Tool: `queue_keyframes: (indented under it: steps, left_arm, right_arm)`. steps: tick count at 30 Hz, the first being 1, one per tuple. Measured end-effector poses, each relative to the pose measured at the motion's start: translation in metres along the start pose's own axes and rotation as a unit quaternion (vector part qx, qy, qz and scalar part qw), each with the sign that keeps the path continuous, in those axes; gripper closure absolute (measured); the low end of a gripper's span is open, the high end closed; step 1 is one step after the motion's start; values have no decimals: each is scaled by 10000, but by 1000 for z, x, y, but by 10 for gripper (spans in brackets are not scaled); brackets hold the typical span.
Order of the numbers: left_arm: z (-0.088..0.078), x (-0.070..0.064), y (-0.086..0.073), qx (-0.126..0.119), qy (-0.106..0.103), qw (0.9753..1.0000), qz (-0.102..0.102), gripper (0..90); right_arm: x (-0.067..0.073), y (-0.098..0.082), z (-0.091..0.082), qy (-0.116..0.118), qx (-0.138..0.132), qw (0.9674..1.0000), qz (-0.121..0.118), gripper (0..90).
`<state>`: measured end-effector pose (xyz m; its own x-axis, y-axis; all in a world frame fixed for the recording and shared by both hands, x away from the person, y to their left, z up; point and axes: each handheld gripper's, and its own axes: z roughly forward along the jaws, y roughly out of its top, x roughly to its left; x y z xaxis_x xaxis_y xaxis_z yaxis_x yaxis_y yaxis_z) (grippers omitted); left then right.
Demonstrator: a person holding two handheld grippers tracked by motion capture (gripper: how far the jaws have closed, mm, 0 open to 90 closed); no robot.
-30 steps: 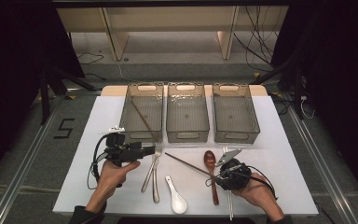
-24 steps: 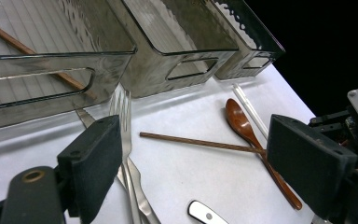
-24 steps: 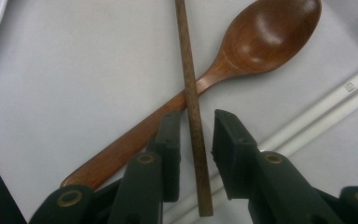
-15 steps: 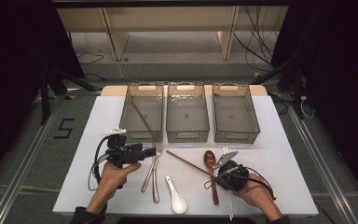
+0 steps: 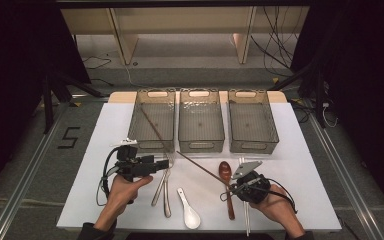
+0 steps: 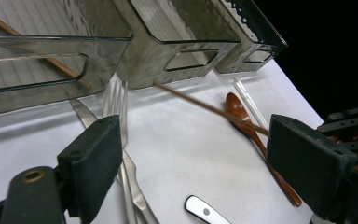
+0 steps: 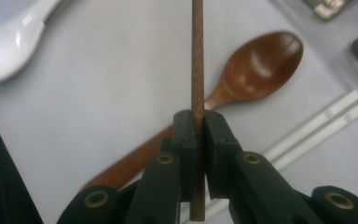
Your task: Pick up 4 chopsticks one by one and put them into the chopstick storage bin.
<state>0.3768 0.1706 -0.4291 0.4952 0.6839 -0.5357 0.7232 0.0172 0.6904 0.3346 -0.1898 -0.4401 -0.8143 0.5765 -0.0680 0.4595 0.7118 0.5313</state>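
White table (image 5: pixel 300 150), wooden chopstick (image 7: pixel 197 70) clamped between right gripper (image 7: pixel 197 135) jaws

Black claw (image 7: pixel 196 135) with brass rivets, trailing black cable, dark sleeves

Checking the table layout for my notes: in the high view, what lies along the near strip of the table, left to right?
Left claw → two metal forks → white ceramic spoon → brown wooden spoon → right claw, shut on a brown chopstick.
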Motion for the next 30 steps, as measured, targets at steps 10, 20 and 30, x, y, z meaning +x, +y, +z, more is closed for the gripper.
queue_keyframes:
  steps: [10, 20, 30]
  left_arm:
    - [7, -13, -3, -21, -205, 9997, -99, 180]
    - [18, -23, -9, -72, -409, 9987, -300, 185]
    - [31, -31, -13, -48, -650, 9962, -572, 223]
  right_arm:
    - [12, 10, -7, -93, -653, 9978, 56, 848]
    - [23, 18, -6, -143, -979, 9950, 140, 847]
    - [31, 25, -1, -97, -1115, 9936, 138, 847]
